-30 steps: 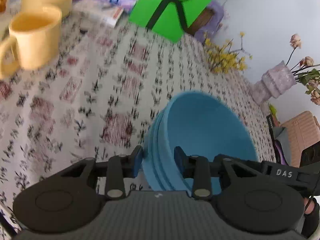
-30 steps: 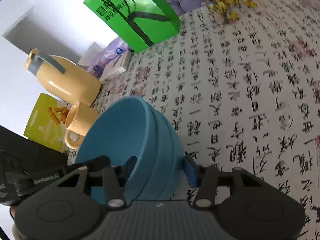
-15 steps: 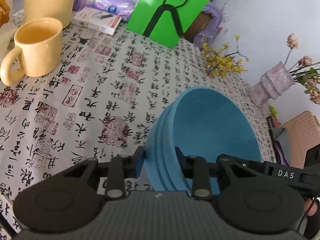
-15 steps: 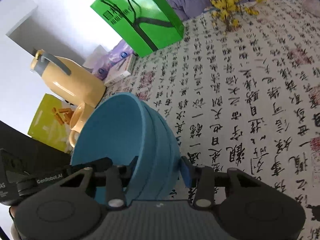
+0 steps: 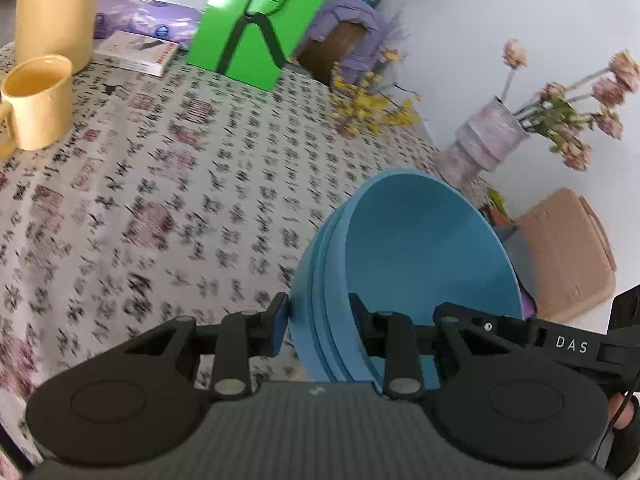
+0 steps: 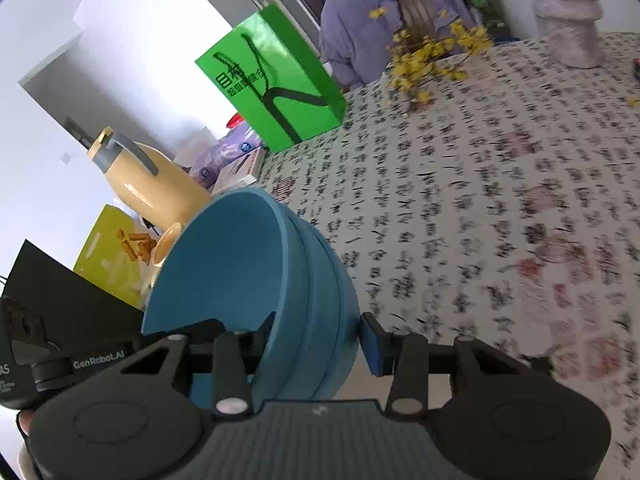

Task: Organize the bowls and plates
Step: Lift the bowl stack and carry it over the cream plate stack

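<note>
Above the patterned tablecloth (image 5: 168,184), nested blue bowls (image 5: 400,264), tilted and airborne, pinched at opposite rims: left gripper (image 5: 318,322) clamped across one wall, right gripper (image 6: 316,338) clamped across the other. Behind, green bag (image 5: 260,20), yellow mug (image 5: 36,100).

Inventory, both views:
- Blue bowls (image 5: 420,256), nested in 1 stack: approx. 3 by rim lines; exact no. unclear.
- Tools: 2, left tool (image 5: 318,316) & right tool (image 6: 316,336).
- Yellow mug (image 5: 38,100): 1.
- Yellow jug (image 6: 148,184) w/ grey handle: 1.
- Green bag (image 5: 256,24): 1.
- Vase (image 5: 486,140) w/ pink flowers: 1.
- Yellow flower sprig (image 6: 436,56): 1 bunch.
- Book (image 5: 136,52): 1.
- Purple packs (image 5: 148,24): no. unclear.
- Yellow-green box (image 6: 116,256): 1.
- Patterned cloth on counter (image 5: 160,184): 1.
</note>
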Motion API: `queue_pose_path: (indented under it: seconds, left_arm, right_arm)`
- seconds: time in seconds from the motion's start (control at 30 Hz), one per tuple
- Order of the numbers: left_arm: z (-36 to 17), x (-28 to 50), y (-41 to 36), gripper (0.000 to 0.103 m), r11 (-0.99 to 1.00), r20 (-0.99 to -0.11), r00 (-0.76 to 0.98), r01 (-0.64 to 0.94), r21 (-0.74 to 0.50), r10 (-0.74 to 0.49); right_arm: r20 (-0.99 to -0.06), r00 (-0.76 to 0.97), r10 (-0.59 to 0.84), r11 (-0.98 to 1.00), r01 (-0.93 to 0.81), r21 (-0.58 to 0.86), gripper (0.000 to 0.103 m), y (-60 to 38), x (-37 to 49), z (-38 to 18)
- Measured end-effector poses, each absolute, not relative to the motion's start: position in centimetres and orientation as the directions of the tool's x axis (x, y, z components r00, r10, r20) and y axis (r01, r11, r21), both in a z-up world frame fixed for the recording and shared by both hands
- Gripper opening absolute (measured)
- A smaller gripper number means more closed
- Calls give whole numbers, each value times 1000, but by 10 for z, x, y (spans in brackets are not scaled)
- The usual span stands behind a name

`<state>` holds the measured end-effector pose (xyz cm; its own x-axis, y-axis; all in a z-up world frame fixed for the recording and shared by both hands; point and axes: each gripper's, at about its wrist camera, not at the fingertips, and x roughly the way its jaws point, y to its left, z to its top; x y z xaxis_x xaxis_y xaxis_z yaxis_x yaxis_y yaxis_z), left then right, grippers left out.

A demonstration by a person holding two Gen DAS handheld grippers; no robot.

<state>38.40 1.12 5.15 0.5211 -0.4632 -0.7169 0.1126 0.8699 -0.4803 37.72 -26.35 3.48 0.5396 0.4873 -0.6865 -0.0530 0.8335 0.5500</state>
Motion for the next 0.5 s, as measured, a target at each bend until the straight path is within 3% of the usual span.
queue_pose_path:
  seconds: [0.5]
  left_arm:
    - [27, 314, -15, 31, 860, -739, 473, 86, -503, -479]
  right_arm:
    - [-713, 523, 468, 842, -19, 539, 41, -291, 304, 19]
